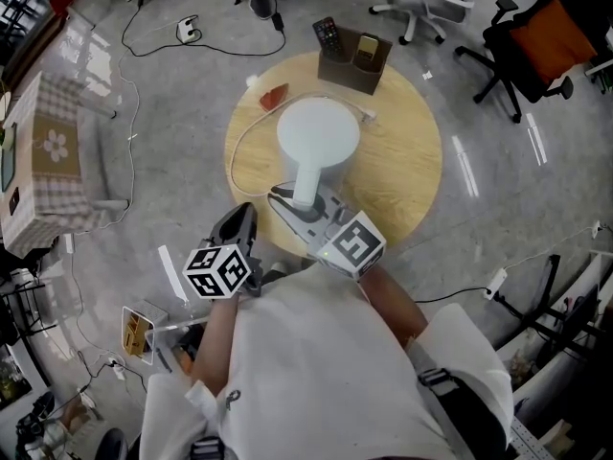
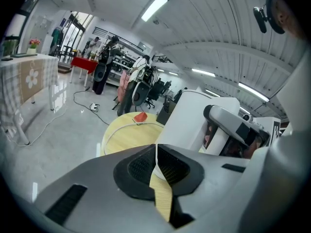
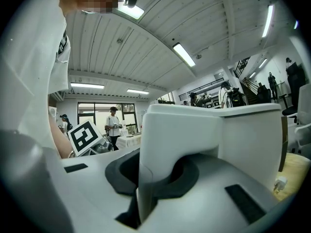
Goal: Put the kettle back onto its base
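Observation:
The white kettle (image 1: 318,132) hangs over the round wooden table (image 1: 402,171), seen from above with its lid towards me. My right gripper (image 1: 292,199) is shut on the kettle's handle (image 3: 175,144), which fills the space between its jaws in the right gripper view. My left gripper (image 1: 239,220) hovers off the table's near-left edge, apart from the kettle, with its jaws shut and nothing between them (image 2: 155,152). A white cord (image 1: 238,147) loops across the tabletop to a plug (image 1: 369,115). The base is hidden; it may lie under the kettle.
A brown organiser box (image 1: 354,60) with remotes stands at the table's far edge, a small red thing (image 1: 275,94) beside it. Office chairs (image 1: 522,41) stand at the back right. A cloth-covered table (image 1: 53,156) is at the left. Cables and a power strip (image 1: 188,30) lie on the floor.

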Motion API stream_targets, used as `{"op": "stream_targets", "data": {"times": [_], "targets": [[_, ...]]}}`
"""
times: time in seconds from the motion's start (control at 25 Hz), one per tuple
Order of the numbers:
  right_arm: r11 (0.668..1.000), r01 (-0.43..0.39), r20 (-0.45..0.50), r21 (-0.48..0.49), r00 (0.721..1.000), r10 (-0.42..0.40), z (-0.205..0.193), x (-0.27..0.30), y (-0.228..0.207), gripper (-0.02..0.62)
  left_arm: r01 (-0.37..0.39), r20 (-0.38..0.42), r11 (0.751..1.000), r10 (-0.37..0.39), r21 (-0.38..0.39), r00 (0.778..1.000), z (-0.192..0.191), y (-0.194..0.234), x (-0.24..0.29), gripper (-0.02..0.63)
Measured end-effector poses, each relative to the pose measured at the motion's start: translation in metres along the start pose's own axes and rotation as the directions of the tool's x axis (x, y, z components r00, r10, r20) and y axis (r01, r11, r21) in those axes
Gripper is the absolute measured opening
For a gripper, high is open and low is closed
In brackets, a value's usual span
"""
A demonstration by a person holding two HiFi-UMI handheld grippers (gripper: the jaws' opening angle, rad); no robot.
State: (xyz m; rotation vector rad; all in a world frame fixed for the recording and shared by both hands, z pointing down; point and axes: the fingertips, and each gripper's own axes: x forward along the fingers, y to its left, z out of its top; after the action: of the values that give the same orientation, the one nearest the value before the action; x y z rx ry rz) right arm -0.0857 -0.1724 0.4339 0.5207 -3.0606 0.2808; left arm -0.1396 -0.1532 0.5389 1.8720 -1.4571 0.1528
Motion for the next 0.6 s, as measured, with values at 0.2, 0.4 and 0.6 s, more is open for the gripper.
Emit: {"op": "stream_targets", "data": {"times": [0.2,0.4,0.6], "targets": [[1.000,-0.006,-0.005,-0.019,1.000,0.006,-0.003,0.004,0.001,0.049,-0.008,-0.007,1.000,0.008,0.002,1.000,0.000,0.005,-0.001,0.035],[0.998,-0.007,-0.018,-0.066,1.000,0.006,-0.013,0.003,0.005,0.049,-0.008,-0.004,1.000,0.008,0.009,1.000,0.003,0.007,0.003,0.035],[0.999,0.024,-0.024,-0.044,0.999,-0.025,-0.015,-0.004,-0.002,0.049,0.000,-0.009,1.000,0.001,0.020,1.000,0.005,0.003,0.005,0.035]]}}
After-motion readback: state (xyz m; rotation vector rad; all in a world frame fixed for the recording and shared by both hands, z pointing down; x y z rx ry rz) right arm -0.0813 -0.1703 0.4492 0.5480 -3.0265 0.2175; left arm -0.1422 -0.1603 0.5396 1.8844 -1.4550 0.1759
